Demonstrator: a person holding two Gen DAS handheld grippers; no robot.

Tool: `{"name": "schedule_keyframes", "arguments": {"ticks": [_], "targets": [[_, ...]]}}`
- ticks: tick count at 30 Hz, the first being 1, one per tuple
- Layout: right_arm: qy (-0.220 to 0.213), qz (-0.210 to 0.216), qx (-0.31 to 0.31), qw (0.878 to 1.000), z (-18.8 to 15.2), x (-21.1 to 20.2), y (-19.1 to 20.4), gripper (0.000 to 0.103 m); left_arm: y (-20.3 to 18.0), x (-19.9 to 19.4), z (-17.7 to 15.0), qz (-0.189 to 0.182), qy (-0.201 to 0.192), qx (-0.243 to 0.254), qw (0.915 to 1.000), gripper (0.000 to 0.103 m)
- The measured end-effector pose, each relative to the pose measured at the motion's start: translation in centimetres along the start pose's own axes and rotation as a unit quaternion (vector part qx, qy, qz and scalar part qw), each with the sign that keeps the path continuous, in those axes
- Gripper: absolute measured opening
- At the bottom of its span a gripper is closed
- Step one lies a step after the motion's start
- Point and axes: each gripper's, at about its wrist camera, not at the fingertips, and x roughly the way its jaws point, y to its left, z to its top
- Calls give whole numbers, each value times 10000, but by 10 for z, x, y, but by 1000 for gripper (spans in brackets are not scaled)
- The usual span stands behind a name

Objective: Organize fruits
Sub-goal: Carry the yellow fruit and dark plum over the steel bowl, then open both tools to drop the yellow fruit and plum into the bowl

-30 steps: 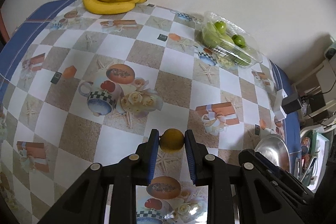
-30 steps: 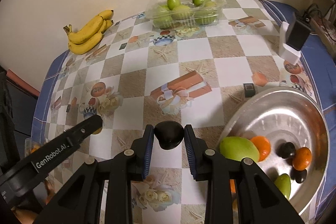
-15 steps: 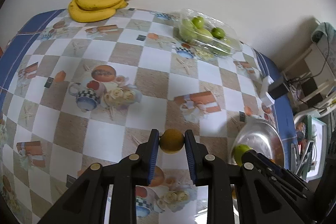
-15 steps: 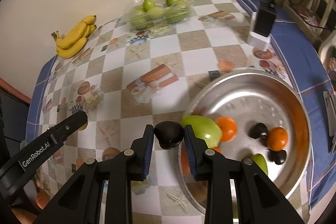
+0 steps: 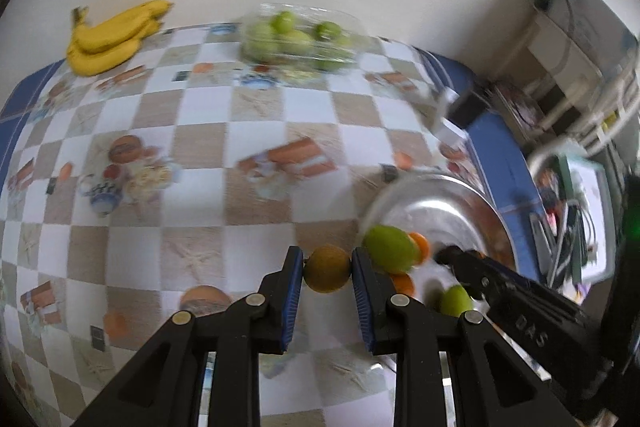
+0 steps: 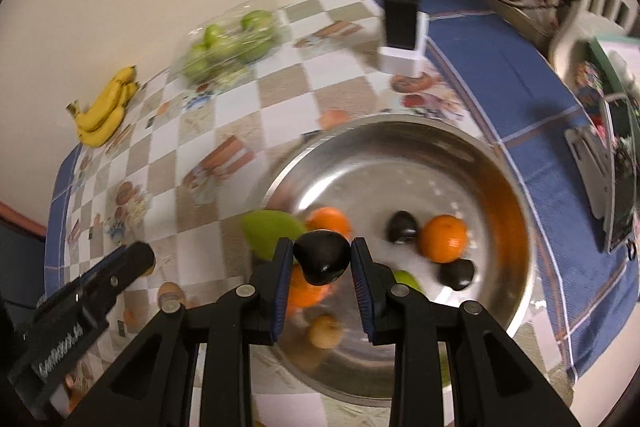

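Observation:
My left gripper (image 5: 327,269) is shut on a small round yellow-brown fruit (image 5: 327,268), held above the table just left of the steel bowl (image 5: 460,195). My right gripper (image 6: 321,257) is shut on a dark, nearly black fruit (image 6: 321,255), held over the left part of the steel bowl (image 6: 400,155). The bowl holds a green mango (image 6: 272,229), oranges (image 6: 444,238), two dark fruits (image 6: 401,227) and a small brown fruit (image 6: 326,331). A banana bunch (image 5: 112,37) and a clear box of green fruits (image 5: 298,37) lie at the table's far edge.
A black-and-white charger block (image 6: 402,35) stands on the blue cloth border behind the bowl. The wall runs along the far side of the table. Cluttered shelves and cables (image 5: 576,75) lie off the table's right edge. The left gripper shows in the right wrist view (image 6: 92,291).
Both grippers have swung to the right towards the bowl, each still holding its fruit. The right gripper has moved from beside the bowl to over it.

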Motion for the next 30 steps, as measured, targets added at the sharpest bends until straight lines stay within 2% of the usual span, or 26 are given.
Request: {"name": "schedule_keyframes", "arguments": {"ticks": [7,15,30], "targets": [[184,-181,304,9992,-6,6,-33,31,-41,19,-14,14,303,592,9978,27],[335,-184,390,9985,-10,13,-43,31,-66,39,-29,193,579,1079,9923,27],[455,-181,340,9982,-12,24,-41,31,-67,55,-37,277,810,1132,9899,27]]}}
